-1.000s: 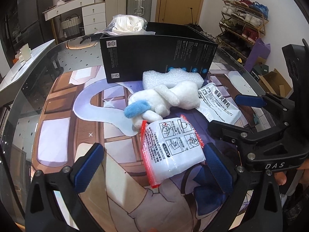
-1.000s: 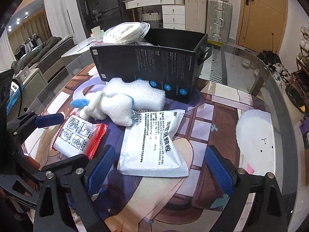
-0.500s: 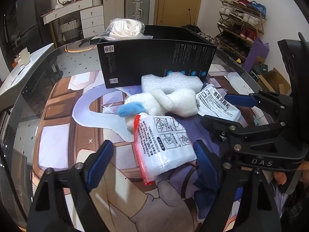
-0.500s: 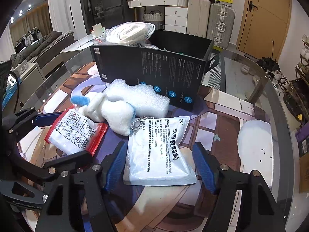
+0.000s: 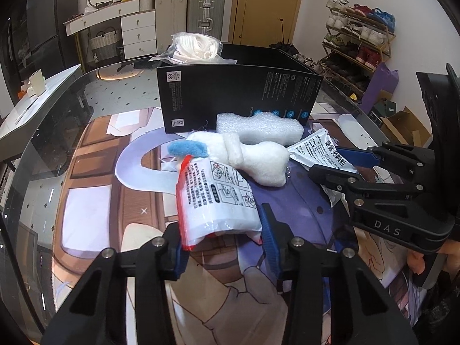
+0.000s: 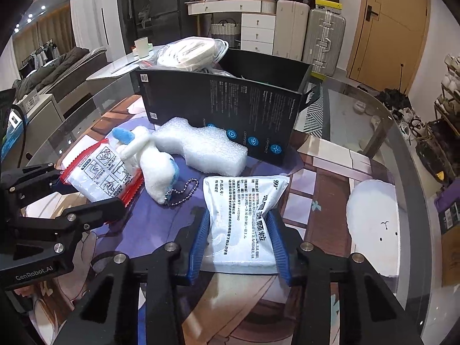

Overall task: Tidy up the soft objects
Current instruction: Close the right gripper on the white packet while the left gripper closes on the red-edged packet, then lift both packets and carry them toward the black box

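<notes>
Glass-topped table (image 5: 57, 132) with a cartoon-print mat carries my soft things in front of an open black cardboard box (image 5: 238, 97); my left gripper (image 5: 221, 247) is closed on the red-edged clear pouch of white padding (image 5: 218, 201), my right gripper (image 6: 237, 244) pinches the white printed sachet (image 6: 244, 215); only the right view shows the bead chain (image 6: 184, 191) on the white plush toy with blue ear (image 6: 152, 158), beside the white foam block (image 6: 201, 146).
</notes>
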`<state>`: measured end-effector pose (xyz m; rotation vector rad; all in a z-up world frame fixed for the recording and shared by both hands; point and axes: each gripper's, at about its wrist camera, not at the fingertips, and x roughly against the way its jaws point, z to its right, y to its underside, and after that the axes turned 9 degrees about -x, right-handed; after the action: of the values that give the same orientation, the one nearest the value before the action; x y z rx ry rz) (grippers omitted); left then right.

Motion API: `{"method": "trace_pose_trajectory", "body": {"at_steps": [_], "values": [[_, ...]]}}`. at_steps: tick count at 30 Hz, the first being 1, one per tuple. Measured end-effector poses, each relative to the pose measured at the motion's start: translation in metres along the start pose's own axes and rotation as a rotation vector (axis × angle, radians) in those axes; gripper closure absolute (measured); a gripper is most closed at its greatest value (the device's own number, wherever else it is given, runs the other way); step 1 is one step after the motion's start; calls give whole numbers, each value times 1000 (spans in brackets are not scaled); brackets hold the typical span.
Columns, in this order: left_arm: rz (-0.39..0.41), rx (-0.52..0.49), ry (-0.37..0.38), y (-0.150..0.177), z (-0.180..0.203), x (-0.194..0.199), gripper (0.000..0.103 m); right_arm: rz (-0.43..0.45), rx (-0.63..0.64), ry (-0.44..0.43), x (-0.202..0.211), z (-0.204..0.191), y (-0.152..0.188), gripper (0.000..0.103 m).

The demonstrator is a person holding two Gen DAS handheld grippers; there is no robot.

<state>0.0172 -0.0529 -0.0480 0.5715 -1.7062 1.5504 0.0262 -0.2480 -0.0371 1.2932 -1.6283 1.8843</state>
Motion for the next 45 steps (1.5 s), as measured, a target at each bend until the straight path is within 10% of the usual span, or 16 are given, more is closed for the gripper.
{"method": "trace_pose_trajectory", "body": {"at_steps": [45], "values": [[148, -43, -91, -32, -9, 64, 74, 162, -75, -26, 64, -4, -34, 70]]}}
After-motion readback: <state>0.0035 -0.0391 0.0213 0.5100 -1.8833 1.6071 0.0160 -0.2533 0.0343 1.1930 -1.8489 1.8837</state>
